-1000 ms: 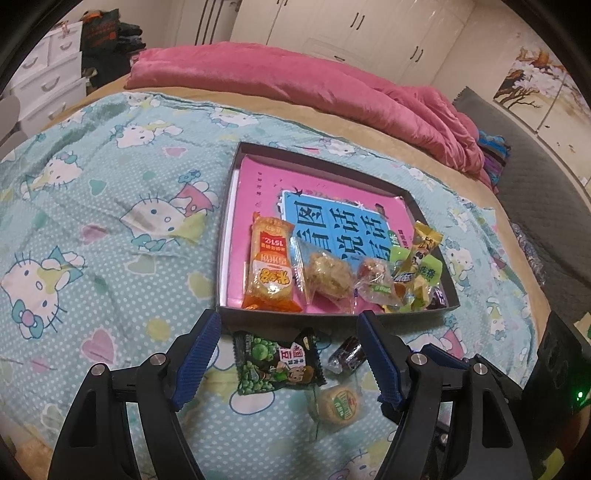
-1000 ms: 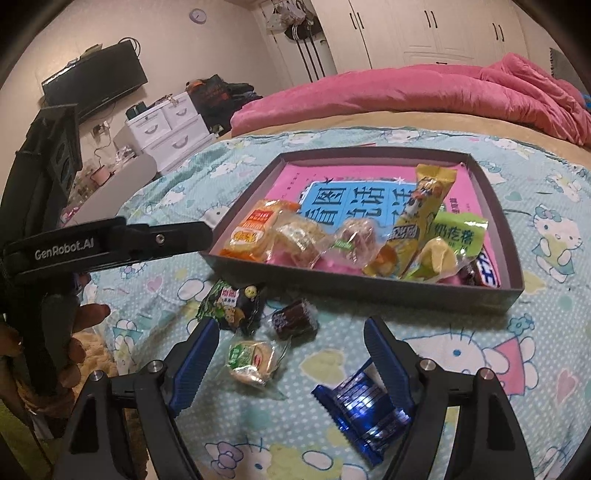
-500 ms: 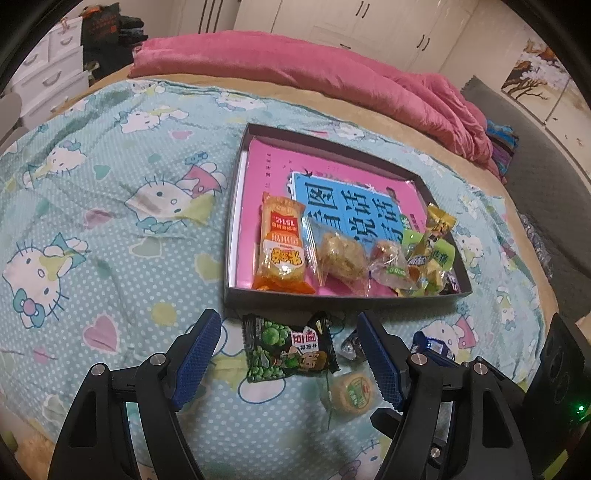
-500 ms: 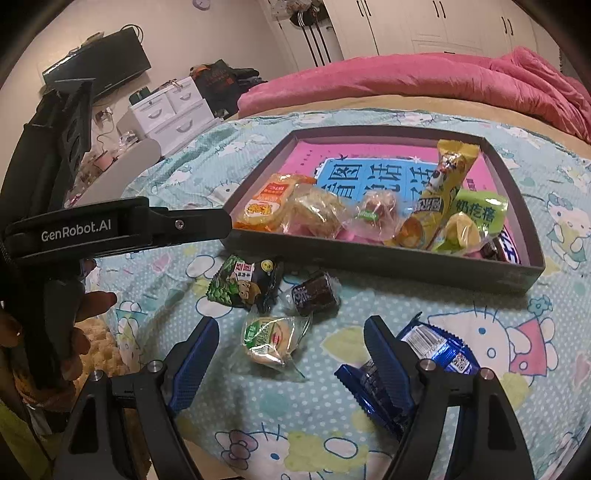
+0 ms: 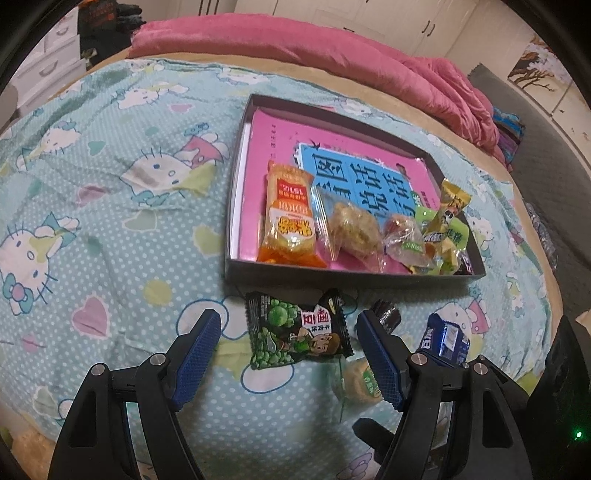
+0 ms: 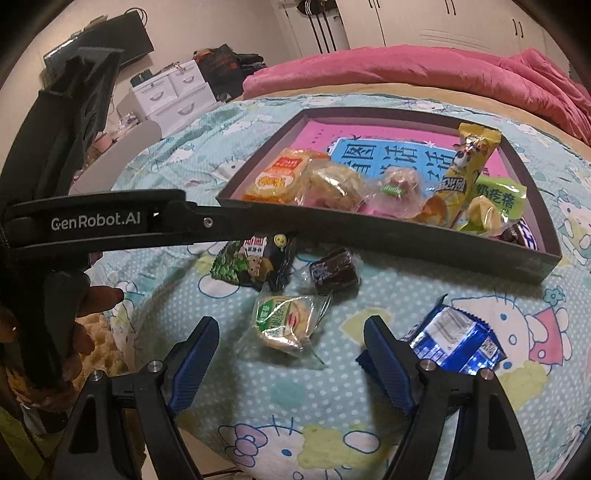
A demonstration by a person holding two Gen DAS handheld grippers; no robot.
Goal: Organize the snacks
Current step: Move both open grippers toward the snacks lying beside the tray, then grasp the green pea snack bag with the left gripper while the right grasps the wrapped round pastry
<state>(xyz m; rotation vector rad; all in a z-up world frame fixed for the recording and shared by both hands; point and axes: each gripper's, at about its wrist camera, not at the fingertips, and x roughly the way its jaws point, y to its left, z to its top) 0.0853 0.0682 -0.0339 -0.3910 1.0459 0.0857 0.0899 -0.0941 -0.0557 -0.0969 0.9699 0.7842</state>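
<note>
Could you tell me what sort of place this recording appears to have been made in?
Most likely a home bedroom. The snacks and tray lie on a bed with a cartoon-cat sheet, a pink duvet is bunched at its far side, and white wardrobe doors and a small drawer unit stand behind.

"GenRobot.AI" on the left gripper (image 6: 110, 221); packet lettering (image 5: 291, 199) perhaps "1516".

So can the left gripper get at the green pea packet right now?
Probably yes. The left gripper is open and the pea packet lies flat on the bedspread between its fingers, with nothing on top of it; the box sits just beyond.
</note>
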